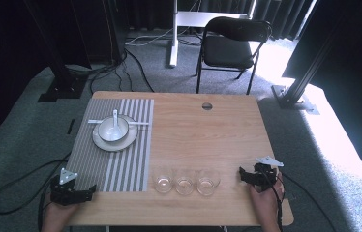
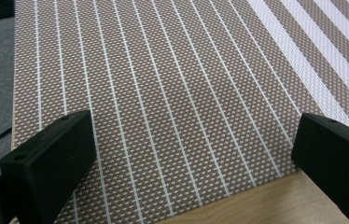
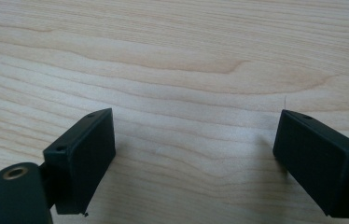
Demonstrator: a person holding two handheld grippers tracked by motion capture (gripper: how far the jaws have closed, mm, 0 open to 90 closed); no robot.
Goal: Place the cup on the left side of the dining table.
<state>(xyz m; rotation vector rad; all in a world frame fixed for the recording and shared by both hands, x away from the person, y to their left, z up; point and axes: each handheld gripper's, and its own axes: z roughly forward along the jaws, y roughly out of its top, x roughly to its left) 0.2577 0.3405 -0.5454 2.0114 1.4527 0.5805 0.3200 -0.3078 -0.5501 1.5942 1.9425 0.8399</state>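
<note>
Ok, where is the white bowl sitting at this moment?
In the high view the bowl sits on a plate on the striped placemat, at the table's far left, a spoon resting in it.

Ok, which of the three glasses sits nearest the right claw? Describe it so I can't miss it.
Start at the striped placemat on the table's left half. Just right of its near corner, three clear glasses stand in a row along the near edge. Yours is the rightmost glass, the end one closest to the right claw, with bare wood beyond it.
</note>
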